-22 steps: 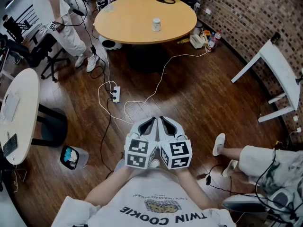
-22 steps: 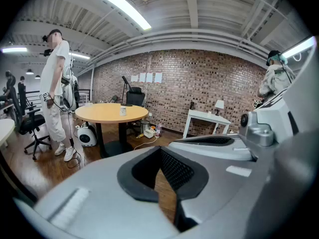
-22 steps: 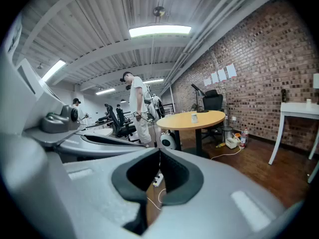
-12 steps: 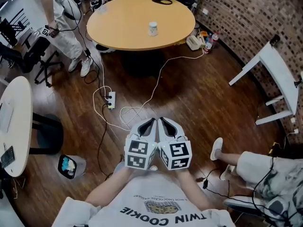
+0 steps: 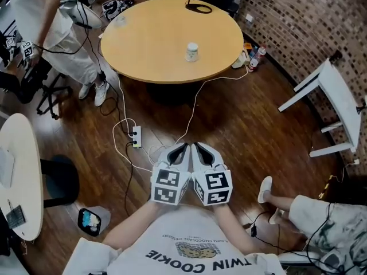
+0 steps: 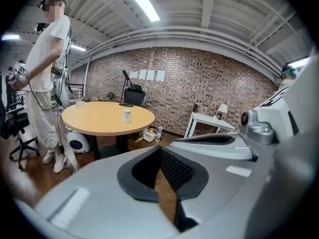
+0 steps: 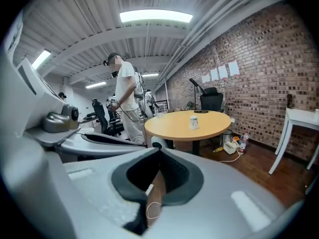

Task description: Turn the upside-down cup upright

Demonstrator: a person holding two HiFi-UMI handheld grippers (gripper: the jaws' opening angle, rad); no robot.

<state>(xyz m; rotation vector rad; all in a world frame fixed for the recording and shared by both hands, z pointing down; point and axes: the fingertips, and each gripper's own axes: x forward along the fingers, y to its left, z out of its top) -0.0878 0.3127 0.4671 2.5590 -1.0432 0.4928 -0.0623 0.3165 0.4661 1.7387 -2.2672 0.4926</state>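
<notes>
A small white cup [image 5: 191, 51] stands near the middle of the round wooden table [image 5: 149, 44], far ahead of me; it is too small to tell which way up it is. The same cup [image 6: 126, 115] shows in the left gripper view, and the cup [image 7: 194, 122] shows in the right gripper view. My left gripper [image 5: 181, 148] and right gripper [image 5: 199, 148] are held side by side in front of my chest, over the wooden floor and well short of the table. Both are shut with nothing between their jaws.
A person [image 5: 49, 33] stands at the table's left edge. A power strip [image 5: 136, 136] and loose cables lie on the floor between me and the table. A tipped white table [image 5: 338, 93] is at the right, a white desk [image 5: 20, 171] at the left, a seated person's leg [image 5: 301, 202] at the lower right.
The table and cup have slid lower and nearer in the head view. Both grippers keep the same pose, shut and side by side.
</notes>
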